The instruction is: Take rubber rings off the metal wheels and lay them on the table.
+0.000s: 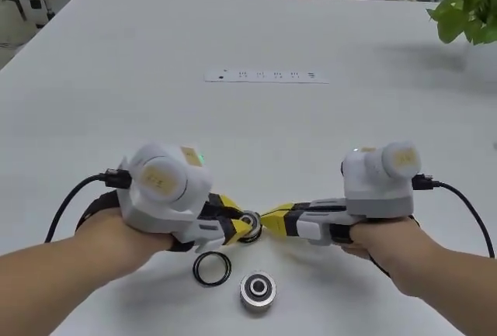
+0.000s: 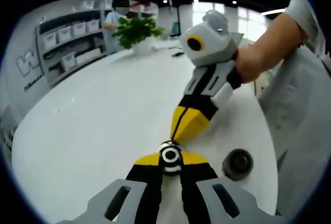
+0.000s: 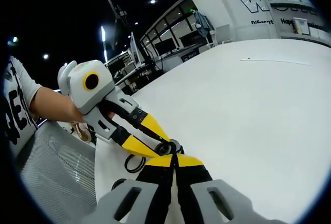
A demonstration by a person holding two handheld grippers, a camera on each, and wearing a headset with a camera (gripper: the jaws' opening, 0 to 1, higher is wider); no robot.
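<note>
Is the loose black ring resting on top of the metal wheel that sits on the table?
No, the black ring lies flat on the table beside the metal wheel, apart from it.

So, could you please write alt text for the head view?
The left hand-held gripper clamps a metal wheel over a white table; the right hand-held gripper, shut, touches it. A rubber ring and second wheel lie nearer.

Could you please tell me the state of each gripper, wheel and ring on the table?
left gripper: shut on the held wheel.
right gripper: shut, tips against the held wheel's edge.
held wheel: clamped off the table, dark ring apparently on.
rubber ring: off, lying flat on the table.
second wheel: lying flat beside the rubber ring, rim bare metal.
</note>
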